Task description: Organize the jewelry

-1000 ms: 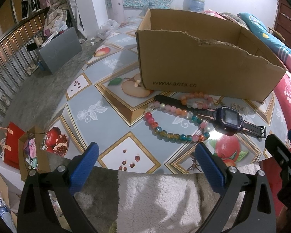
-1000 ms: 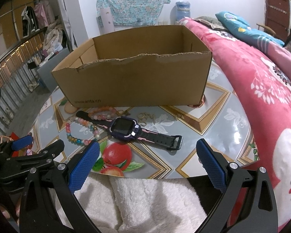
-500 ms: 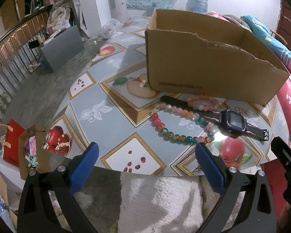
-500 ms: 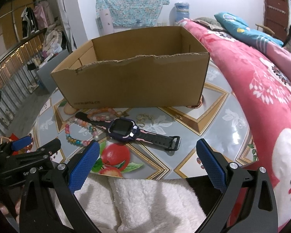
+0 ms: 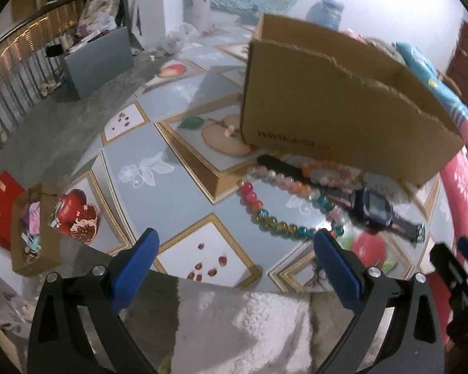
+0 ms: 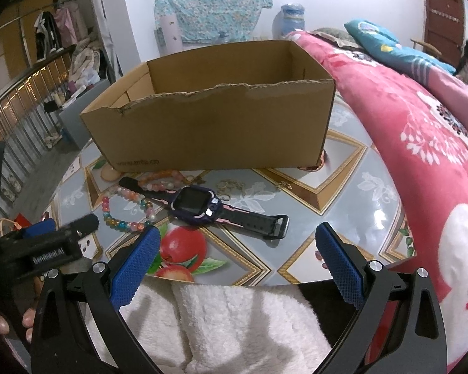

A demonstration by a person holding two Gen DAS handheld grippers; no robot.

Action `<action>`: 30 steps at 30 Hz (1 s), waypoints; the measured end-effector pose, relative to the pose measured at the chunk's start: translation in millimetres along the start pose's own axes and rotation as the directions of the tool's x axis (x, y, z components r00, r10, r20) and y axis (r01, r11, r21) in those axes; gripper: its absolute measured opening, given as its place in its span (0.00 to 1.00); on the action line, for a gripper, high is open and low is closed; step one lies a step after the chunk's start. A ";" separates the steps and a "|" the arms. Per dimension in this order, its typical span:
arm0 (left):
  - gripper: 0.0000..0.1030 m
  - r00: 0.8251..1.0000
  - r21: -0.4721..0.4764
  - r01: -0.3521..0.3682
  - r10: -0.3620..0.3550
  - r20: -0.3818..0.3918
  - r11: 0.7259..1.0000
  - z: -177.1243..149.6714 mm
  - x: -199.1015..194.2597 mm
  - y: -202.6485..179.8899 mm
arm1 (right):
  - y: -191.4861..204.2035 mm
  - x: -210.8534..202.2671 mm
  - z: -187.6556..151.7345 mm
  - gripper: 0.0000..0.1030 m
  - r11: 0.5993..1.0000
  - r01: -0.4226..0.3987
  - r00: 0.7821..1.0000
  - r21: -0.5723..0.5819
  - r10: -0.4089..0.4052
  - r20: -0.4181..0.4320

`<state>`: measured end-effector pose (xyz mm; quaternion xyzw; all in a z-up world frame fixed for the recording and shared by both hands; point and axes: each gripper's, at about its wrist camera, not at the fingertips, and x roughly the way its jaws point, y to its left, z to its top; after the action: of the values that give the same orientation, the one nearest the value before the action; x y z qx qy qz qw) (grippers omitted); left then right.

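An open cardboard box (image 6: 209, 127) stands on a round fruit-print table (image 6: 343, 187); it also shows in the left wrist view (image 5: 343, 112). In front of it lie a dark smartwatch (image 6: 196, 207) (image 5: 374, 210), a multicoloured bead bracelet (image 6: 124, 208) (image 5: 274, 212), a smaller orange-pink bracelet (image 6: 160, 179) (image 5: 324, 171) and small gold rings (image 6: 226, 185). My left gripper (image 5: 234, 265) is open and empty at the table's near edge. My right gripper (image 6: 237, 258) is open and empty, just short of the watch.
A pink floral bedspread (image 6: 421, 143) borders the table on the right. White fleece (image 6: 221, 324) lies under the grippers. A red bag and small carton (image 5: 18, 218) sit on the floor at left, with a grey box (image 5: 96, 59) and railing beyond.
The left gripper has swung left and tilted, so the box and jewelry moved right in its view. The right gripper has eased slightly forward. Both stay open.
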<state>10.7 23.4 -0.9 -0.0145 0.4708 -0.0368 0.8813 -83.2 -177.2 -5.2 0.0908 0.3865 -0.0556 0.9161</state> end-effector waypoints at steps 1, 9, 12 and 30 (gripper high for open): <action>0.95 1.000 -0.012 -0.003 0.004 0.025 1.000 -0.1 -1.8 0.6 | -1.1 0.2 0.0 0.92 1.000 0.000 1.000 0.003 0.000 0.000; 0.95 0.995 -0.013 0.062 -0.061 0.074 0.998 0.5 -3.6 -1.5 | -4.2 2.2 1.1 0.92 1.000 -0.005 1.000 0.014 0.005 -0.006; 0.95 0.993 -0.030 0.100 -0.098 0.064 0.995 -0.5 -1.5 0.7 | -3.2 2.9 1.2 0.92 1.000 -0.008 1.000 0.009 0.008 -0.009; 0.95 0.975 -0.140 0.219 -0.212 0.068 0.966 -0.1 6.7 27.7 | 5.0 5.0 1.1 0.92 0.997 -0.072 0.997 -0.006 0.072 -0.013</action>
<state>15.7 50.5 -8.2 -0.1311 0.4446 -0.0975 0.8807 -78.1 -172.7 -7.4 0.1023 0.3890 -0.0209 0.9153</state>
